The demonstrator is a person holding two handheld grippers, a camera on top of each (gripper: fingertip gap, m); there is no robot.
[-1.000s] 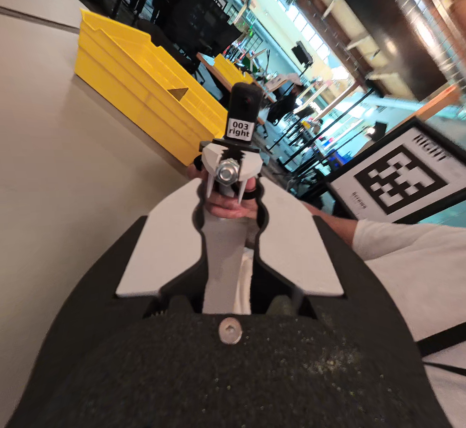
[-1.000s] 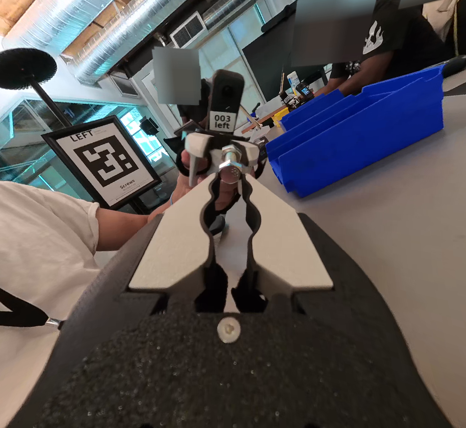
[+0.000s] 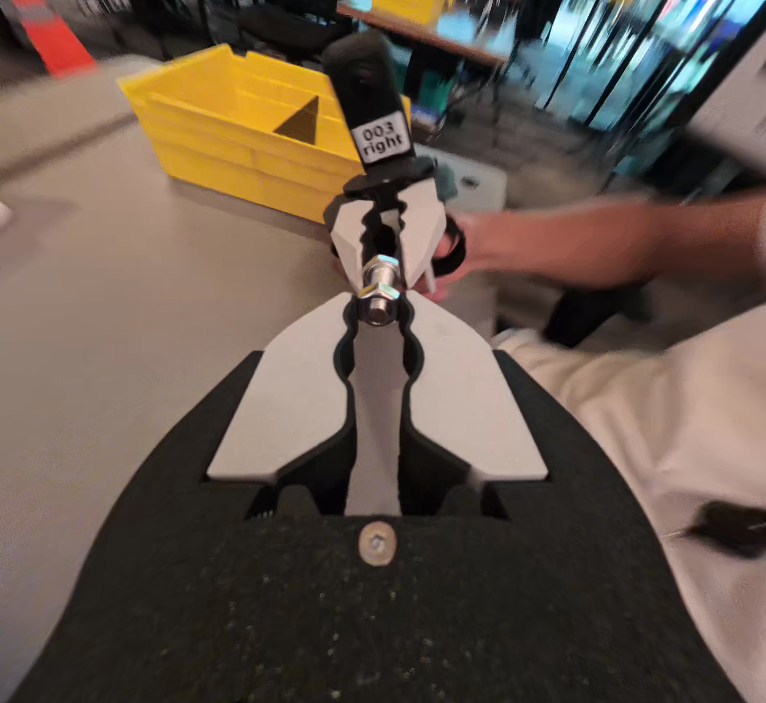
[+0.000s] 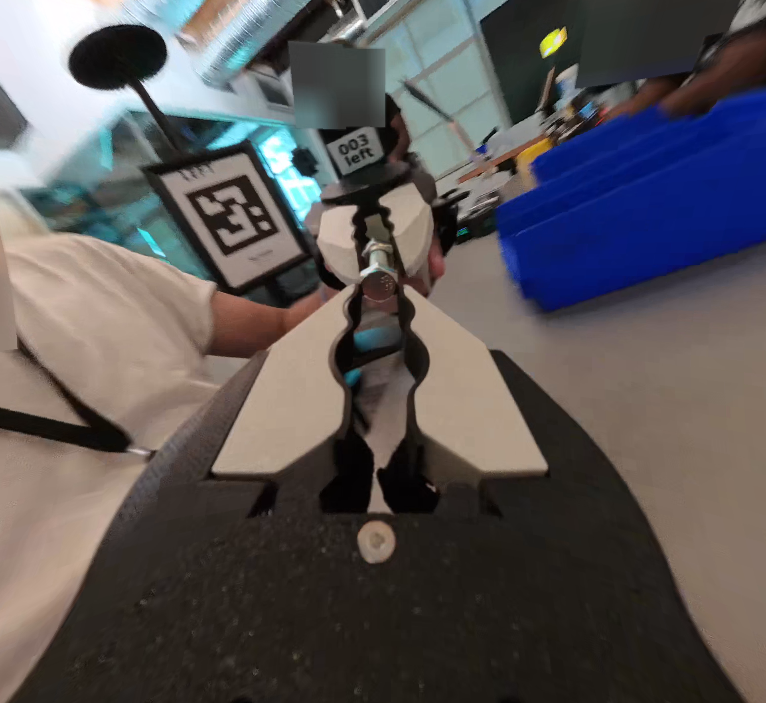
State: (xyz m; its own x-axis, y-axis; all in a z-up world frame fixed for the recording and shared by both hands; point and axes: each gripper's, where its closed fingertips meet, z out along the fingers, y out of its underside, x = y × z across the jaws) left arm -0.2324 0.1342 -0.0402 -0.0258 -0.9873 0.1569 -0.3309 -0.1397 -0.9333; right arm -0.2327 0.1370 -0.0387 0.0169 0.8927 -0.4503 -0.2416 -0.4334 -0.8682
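Steel bolt bridges the two grippers, which meet tip to tip above the grey table. The right gripper is clamped on the bolt's round head, its pads pressing both sides. The left gripper grips the threaded end, with a hex nut sitting just ahead of its fingertips. Beyond the left gripper and to its left stands a yellow bin; to the right of the right gripper lies a blue bin, and to its left a framed marker sign.
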